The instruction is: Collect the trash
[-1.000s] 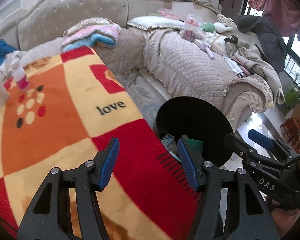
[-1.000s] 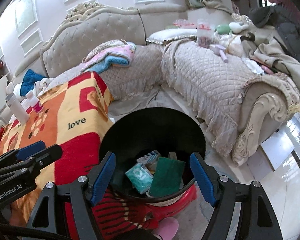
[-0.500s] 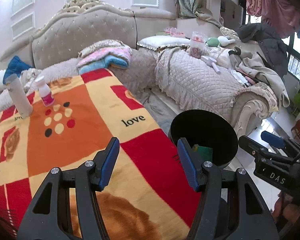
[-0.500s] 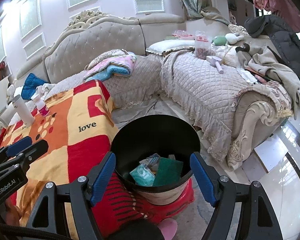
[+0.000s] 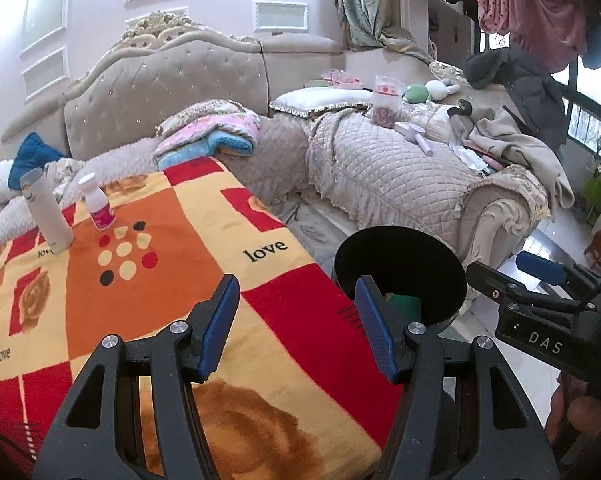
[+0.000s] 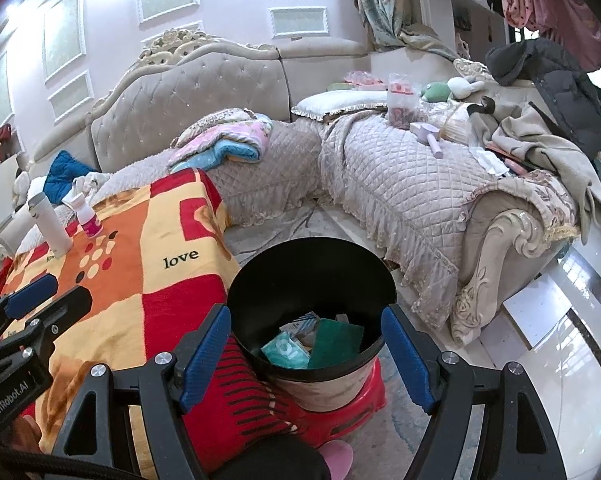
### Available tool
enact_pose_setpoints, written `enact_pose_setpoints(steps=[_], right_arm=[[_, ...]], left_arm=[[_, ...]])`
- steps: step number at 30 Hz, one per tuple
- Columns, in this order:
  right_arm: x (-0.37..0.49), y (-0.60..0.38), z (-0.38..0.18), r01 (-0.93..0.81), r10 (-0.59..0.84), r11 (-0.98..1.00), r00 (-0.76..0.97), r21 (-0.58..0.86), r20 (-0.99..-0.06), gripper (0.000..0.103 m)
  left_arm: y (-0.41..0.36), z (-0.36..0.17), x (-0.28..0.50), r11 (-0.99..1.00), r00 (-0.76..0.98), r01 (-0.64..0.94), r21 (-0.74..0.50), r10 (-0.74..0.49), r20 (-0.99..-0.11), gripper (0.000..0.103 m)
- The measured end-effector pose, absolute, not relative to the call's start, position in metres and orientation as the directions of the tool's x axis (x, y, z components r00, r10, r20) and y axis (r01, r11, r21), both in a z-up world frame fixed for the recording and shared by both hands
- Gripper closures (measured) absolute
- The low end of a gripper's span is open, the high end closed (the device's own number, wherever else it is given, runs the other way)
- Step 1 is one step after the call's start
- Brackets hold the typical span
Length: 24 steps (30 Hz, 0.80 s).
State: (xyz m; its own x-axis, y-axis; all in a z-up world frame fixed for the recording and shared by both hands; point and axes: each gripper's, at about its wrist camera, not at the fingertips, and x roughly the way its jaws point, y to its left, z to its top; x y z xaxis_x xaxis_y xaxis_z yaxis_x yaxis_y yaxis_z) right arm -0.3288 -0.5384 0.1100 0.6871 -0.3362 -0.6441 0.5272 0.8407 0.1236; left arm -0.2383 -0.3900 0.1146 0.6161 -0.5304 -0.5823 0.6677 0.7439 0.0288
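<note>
Both tongs (image 5: 296, 328) (image 6: 306, 354) gape wide, seemingly empty.

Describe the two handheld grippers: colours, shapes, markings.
Both are matte black, with cut-out triangular finger frames, silver screw heads and blue ribbed pads. The left gripper is lettered "GenRobot.AI" in white, as the right view shows; the right gripper is lettered "DAS", as the left view shows.

blanket (image 5: 148, 280) lying spread, printed "love" | tall white bottle (image 5: 46, 212) standing upright on it, small pink-labelled bottle (image 5: 96, 204) just beside | folded pink-and-blue quilt (image 6: 224, 140) resting on the tufted sofa (image 6: 204, 92) | red stool (image 6: 352, 400) sitting on the floor
</note>
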Motion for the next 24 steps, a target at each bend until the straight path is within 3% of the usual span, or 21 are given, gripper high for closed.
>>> enact_pose_setpoints(steps=[24], right_arm=[[-0.3254, -0.5345, 0.1148, 0.52, -0.335, 0.847, 0.686, 0.113, -0.645, 0.025]], left_arm=[[-0.3848, 0.1146, -0.2353, 0.726, 0.58, 0.687, -0.016, -0.562, -0.589, 0.044]])
